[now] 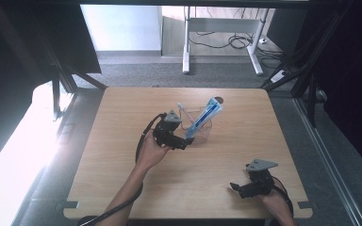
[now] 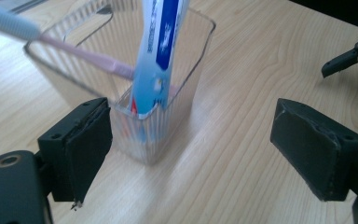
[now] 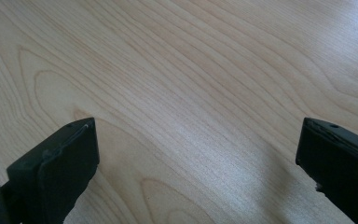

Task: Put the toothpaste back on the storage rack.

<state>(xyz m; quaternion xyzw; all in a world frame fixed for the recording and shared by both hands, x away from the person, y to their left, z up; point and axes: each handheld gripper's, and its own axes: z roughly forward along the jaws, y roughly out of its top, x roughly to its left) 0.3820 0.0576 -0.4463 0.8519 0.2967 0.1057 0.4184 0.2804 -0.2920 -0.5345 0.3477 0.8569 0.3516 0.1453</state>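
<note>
Clear ribbed plastic cup (image 2: pixel 161 116) stands near the middle of the light wooden counter (image 1: pixel 122 188), holding a blue and white toothpaste tube (image 2: pixel 161 51) and a pink toothbrush (image 2: pixel 84 53) that lean inside it. My left gripper (image 2: pixel 191 154) has its jaws spread wide, just beside the cup. My right gripper (image 3: pixel 198 158) rests well apart near the counter's front edge, jaws spread too, pinching nothing.

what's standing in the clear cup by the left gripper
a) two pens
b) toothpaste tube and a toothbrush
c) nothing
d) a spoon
b: the clear cup holds a blue and white toothpaste tube and a pink-handled toothbrush, both leaning, just ahead of the open left gripper.
</note>
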